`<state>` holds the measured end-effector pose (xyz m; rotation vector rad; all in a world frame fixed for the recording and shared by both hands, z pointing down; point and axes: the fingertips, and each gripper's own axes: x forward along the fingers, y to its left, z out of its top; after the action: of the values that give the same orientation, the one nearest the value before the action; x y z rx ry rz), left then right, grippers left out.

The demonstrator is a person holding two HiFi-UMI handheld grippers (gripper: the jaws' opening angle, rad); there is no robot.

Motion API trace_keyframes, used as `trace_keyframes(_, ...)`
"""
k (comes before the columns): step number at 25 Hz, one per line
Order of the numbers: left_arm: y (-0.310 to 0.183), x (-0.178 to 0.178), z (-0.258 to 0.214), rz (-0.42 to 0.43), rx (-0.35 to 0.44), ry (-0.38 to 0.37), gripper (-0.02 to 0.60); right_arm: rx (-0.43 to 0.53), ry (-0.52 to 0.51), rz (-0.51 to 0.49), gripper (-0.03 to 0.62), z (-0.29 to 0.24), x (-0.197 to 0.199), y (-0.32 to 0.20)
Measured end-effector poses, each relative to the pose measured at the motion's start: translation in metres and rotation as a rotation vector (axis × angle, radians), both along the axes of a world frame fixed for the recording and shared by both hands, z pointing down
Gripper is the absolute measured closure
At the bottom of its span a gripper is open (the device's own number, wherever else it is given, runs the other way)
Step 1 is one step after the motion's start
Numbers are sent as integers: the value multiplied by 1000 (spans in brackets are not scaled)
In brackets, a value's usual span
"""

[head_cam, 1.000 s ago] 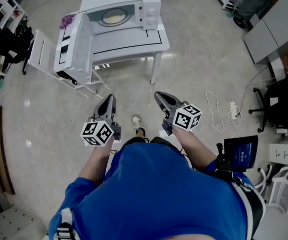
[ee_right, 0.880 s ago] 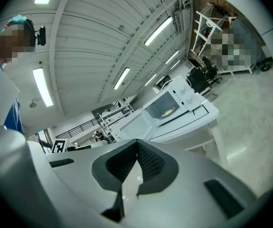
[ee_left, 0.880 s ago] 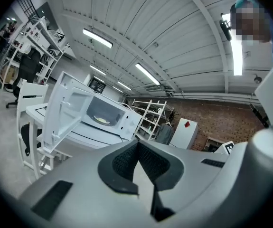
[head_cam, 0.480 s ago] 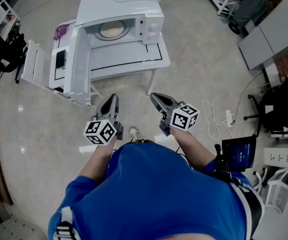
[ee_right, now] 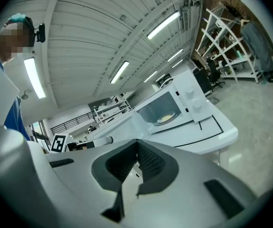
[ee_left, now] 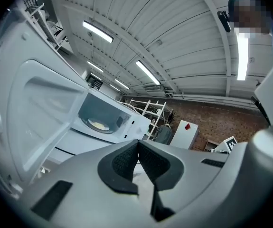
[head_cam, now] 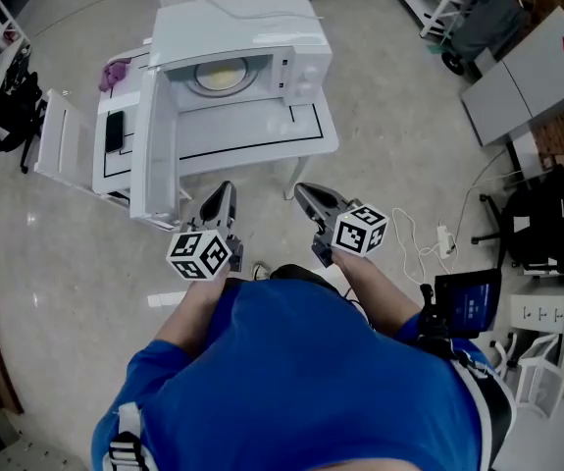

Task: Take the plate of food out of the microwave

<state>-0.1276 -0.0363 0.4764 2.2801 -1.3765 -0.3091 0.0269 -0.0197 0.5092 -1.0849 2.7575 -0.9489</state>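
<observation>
Just in front of the microwave [head_cam: 232,27], a person in a blue shirt [head_cam: 291,381] holds both forearms forward and side by side. The left gripper [head_cam: 223,196] and right gripper [head_cam: 308,196] point toward the microwave's open front, level with each other and short of the white desk [head_cam: 262,135] that carries it. Both pairs of jaws are pressed together, with nothing between them. The plate of food [head_cam: 220,77] sits inside the microwave's cavity, well apart from both grippers. The door [head_cam: 159,135] is swung wide to the microwave's left.

From overhead, the head view alone takes in the floor to the microwave's right, where a white cable [head_cam: 424,229] lies loose. The left gripper view looks past the left gripper [ee_left: 137,148] at the door's moulded inner face [ee_left: 46,108] and the plate of food [ee_left: 98,125] beyond it, under ceiling strip lights [ee_left: 98,31]. The right gripper view, past the right gripper [ee_right: 137,146], shows the plate of food [ee_right: 165,118] through the opening, the two knobs [ee_right: 193,99] on the microwave's front panel, and a white shelving rack [ee_right: 226,42] behind the microwave.
</observation>
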Motion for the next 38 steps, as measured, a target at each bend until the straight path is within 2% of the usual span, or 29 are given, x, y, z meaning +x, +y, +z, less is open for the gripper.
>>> trace_keyframes(8,-31,-5,9,-9,-18,-18,571,18,63,-6,588,9,-3,-33)
trace_keyframes(11,-41,-3,11,-15,-18,-28,571,40,92,-32,588,13,-7,-44)
trace_keyframes(18,-103,-5,15,-59,-34,-71,571,86,172,-124,588,20,-18,-109)
trace_keyframes(22,-136,-8,15,-82,-29,-117,571,125,220,-175,588,21,-24,-142)
trace_keyframes(29,-183,-8,30,-96,-46,-203,571,150,245,-229,588,29,-32,-185)
trace_keyframes(38,-245,-2,51,-57,-46,-413,571,163,269,-269,588,38,-35,-219)
